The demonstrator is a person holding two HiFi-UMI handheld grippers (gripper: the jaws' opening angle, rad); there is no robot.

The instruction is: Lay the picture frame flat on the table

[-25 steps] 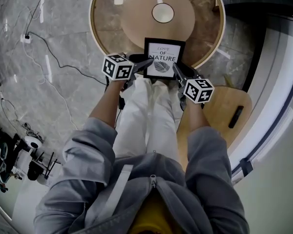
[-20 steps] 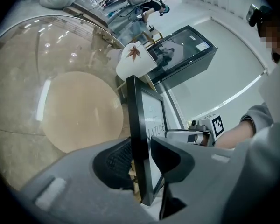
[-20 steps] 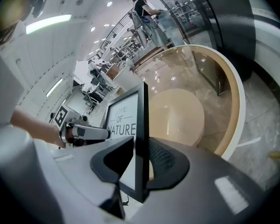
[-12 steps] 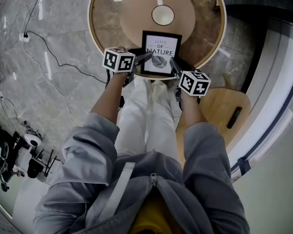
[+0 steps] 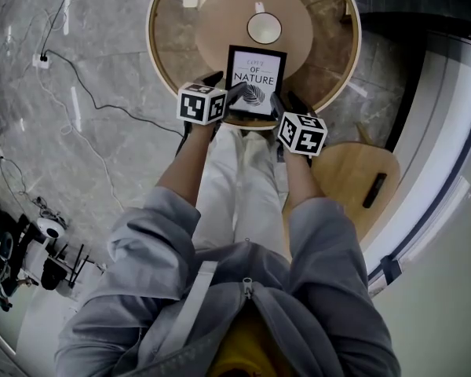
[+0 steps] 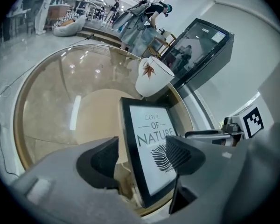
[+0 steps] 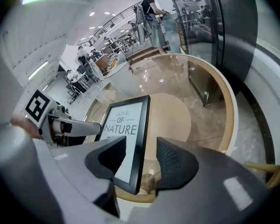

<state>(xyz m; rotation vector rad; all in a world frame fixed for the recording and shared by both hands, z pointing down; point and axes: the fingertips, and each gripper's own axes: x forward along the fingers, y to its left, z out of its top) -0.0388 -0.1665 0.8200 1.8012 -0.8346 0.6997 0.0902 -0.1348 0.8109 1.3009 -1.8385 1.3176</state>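
**Picture frame (image 5: 256, 81) gripped by both side edges above the near rim of a round table (image 5: 152, 44).**

From the head view, the left gripper (image 5: 237, 93) covers the frame's lower left corner and the right gripper (image 5: 275, 100) covers its lower right. Whether the bottom edge touches the table cannot be told. Each gripper's jaws are narrowed onto one side edge, one jaw across the printed face and one behind. The black frame leans back, closer to upright than flat. At the left, a thin cable (image 5: 86, 94) lies on the grey marble floor (image 5: 102, 171). The table has a pale wooden rim and a glossy brown top. A white cup (image 5: 264, 27) stands on its central wooden disc (image 5: 220, 10), beyond the frame. A curved wooden seat (image 5: 357, 181) is at the right.
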